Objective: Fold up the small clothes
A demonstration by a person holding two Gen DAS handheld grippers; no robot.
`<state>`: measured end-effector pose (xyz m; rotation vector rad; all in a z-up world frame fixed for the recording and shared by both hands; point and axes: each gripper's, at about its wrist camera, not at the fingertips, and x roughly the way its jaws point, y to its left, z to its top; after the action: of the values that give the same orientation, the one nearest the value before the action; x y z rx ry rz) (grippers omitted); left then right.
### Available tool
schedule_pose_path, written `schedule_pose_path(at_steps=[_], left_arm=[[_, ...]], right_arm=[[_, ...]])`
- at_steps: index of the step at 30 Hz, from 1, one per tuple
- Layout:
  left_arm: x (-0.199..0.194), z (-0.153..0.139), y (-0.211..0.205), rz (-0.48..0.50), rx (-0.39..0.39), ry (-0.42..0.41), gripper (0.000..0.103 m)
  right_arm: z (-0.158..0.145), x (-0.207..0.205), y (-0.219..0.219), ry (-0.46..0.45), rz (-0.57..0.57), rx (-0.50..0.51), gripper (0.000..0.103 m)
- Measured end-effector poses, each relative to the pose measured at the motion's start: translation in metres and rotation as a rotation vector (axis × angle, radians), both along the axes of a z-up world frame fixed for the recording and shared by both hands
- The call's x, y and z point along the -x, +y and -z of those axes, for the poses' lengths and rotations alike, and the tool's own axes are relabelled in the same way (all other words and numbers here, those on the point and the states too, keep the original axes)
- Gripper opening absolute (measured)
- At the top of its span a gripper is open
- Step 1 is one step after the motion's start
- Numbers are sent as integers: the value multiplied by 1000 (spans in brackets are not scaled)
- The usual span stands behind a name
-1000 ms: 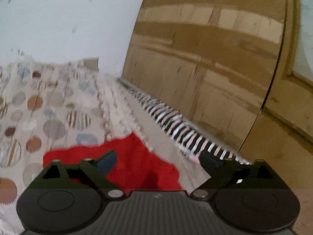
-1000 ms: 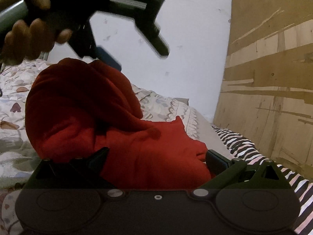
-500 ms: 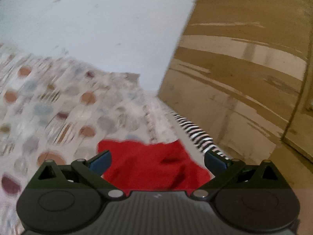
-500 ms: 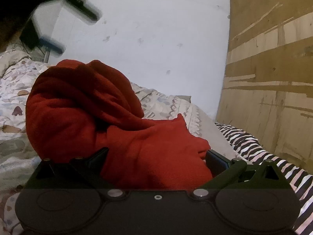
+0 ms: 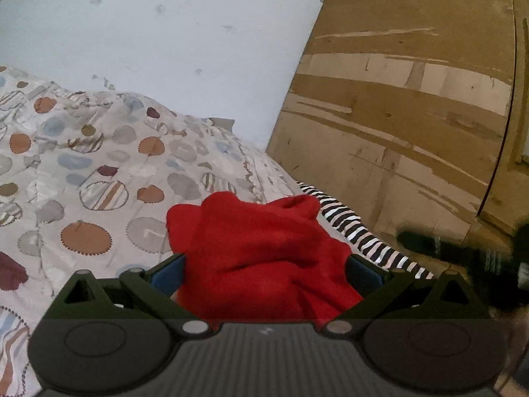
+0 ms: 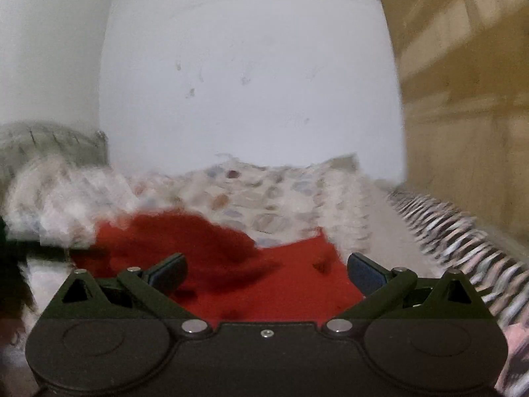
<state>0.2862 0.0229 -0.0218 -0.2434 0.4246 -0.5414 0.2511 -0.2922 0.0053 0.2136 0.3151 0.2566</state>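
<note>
While both of my tools stand with jaws spread wide, gripping nothing, the red garment point(image 5: 264, 254) lies bunched on the patterned bedspread point(image 5: 99, 172), directly ahead of the left gripper point(image 5: 264, 269) and between its blue-padded fingers point(image 5: 167, 273). I see the same cloth beyond the right gripper point(image 6: 264, 269), partly flattened, with a darker fold heaped at its left (this view is motion-blurred). A zebra-striped sheet point(image 5: 363, 231) runs along the bed edge beside the wooden panel point(image 5: 413, 115); a white wall point(image 6: 248, 66) stands behind.
</note>
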Motion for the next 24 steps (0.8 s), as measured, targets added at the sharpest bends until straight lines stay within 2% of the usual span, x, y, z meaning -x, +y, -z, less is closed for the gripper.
schedule_pose_path(at_steps=[2,5,7,9,13,19,22,24], left_arm=[[0,1,-2,-12,-8,-5,101],[4,2,-3,-9,-16,-21,101],[4,2,-4,-5,-20,-25,101],[4,2,-4,0,-14,-26,101],[3,1,-1,4,16,-13,100],[4,0,3,17,37,-17,95],[6,0,3,35,41,-27,94],[8,0,2,53,37,-43,94]], right_arm=[[-9,-37,-9,118,-74,-170,103],[-7,-94,-11,332,-169,-359,103],[1,-126,-7,501,-165,-434,103],[8,-146,0,636,-121,-433,103],[11,-168,6,716,-96,-455,103],[20,-188,6,802,10,-512,102],[24,-195,7,797,26,-543,97],[25,-200,11,792,30,-504,86]])
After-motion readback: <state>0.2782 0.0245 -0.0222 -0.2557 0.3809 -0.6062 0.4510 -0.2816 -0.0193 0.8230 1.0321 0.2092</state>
